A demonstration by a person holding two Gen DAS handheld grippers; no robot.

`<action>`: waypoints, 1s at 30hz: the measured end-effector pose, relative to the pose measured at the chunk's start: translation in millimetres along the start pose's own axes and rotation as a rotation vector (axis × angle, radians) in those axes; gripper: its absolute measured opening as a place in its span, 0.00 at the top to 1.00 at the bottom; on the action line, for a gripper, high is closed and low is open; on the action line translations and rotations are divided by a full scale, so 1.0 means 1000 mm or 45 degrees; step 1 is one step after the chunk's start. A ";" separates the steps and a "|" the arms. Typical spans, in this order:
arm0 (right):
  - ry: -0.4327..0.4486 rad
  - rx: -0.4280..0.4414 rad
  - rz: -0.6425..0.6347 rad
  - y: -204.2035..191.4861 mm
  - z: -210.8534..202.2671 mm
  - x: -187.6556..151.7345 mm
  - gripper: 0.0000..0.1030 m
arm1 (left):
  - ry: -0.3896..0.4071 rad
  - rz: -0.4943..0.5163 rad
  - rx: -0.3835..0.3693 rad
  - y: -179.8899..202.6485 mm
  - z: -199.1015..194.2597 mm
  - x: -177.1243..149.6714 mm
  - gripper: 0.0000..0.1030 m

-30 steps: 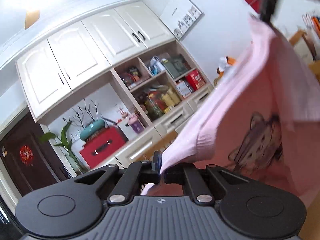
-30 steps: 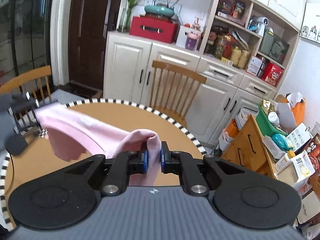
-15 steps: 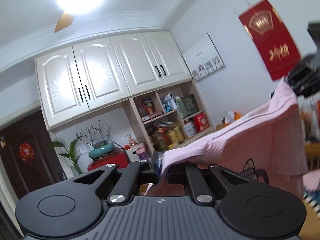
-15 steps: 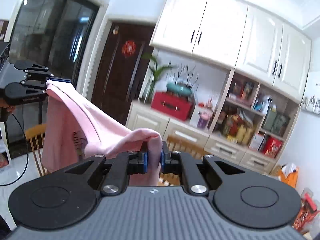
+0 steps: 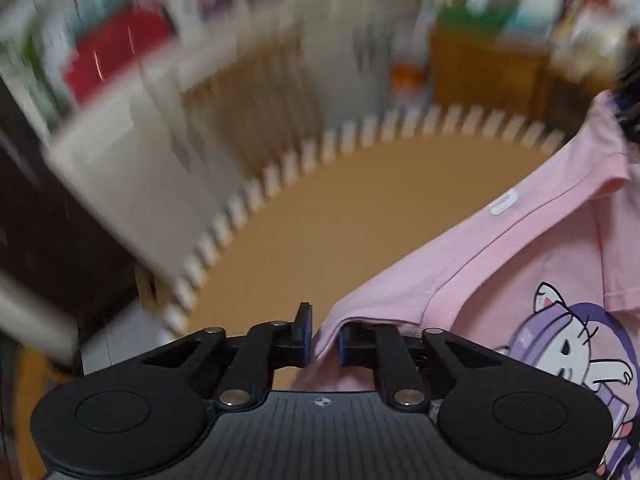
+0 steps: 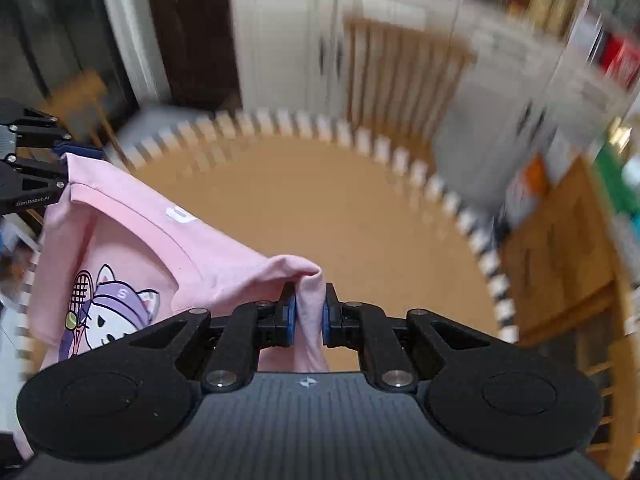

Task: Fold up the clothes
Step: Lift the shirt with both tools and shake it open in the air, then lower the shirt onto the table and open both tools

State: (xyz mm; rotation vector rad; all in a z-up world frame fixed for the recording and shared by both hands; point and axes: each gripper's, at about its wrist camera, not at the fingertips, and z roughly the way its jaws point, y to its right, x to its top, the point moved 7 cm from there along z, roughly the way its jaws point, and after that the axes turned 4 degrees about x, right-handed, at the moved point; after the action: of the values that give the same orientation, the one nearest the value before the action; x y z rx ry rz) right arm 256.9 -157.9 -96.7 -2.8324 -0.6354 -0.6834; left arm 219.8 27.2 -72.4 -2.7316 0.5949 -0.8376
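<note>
Above the round brown table point(image 6: 360, 208), both grippers hold up a pink T-shirt point(image 6: 132, 248). The right gripper point(image 6: 308, 316) clamps bunched fabric; the left gripper point(image 5: 323, 338), marked "GenRobot.AI", has just been opening, cloth between its jaws.

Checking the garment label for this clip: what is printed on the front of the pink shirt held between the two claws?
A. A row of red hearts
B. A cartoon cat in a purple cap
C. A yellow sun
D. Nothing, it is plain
B: the pink shirt shows a white cartoon cat in a purple cap, visible in both wrist views.
</note>
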 end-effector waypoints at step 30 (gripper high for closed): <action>0.306 -0.227 -0.767 -0.028 0.151 -0.077 0.47 | 0.063 0.074 0.504 -0.033 0.114 -0.006 0.14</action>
State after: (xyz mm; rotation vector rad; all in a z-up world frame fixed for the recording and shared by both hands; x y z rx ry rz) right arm 242.7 -123.6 -264.2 -2.6327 -1.4637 -1.1989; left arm 291.4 70.0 -157.6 -2.3325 0.4580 -0.9013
